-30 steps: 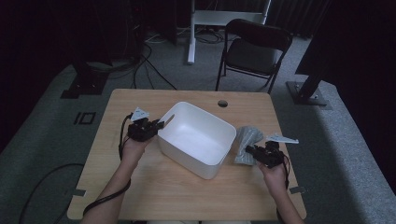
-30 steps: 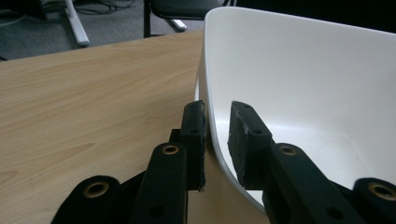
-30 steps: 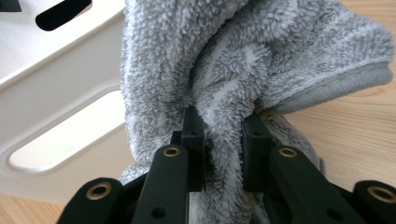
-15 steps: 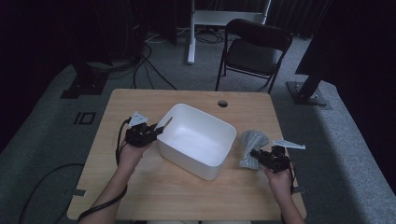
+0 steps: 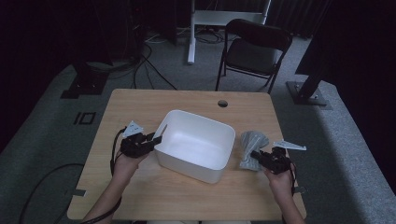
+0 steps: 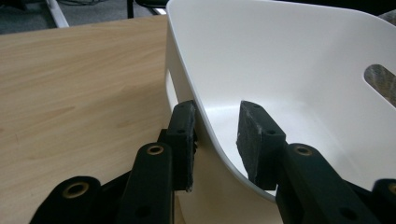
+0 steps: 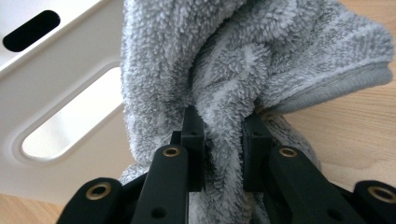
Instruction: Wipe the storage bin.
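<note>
A white plastic bin (image 5: 196,114) stands in the middle of the wooden table (image 5: 140,100). My left gripper (image 5: 156,135) is at the bin's left end. Its jaws straddle the bin's wall (image 6: 280,60): the left gripper (image 6: 217,114) has one pad against the outside and the inner pad (image 6: 254,135) standing off it. These jaws have just been opening. To the right of the bin lies a grey fluffy towel (image 5: 252,142). My right gripper (image 5: 254,156) is shut on a bunched fold of the towel (image 7: 224,56), seen close up at the right gripper (image 7: 222,116).
The bin's right end has a slot handle (image 7: 70,116) next to the towel. A round hole (image 5: 222,103) sits near the table's far edge. A black folding chair (image 5: 257,46) and floor cables (image 5: 140,70) lie beyond the table.
My left hand has drawn back toward the table's near edge, and the bin's left end has come with it a little. The left jaws have widened. The right hand has hardly moved.
</note>
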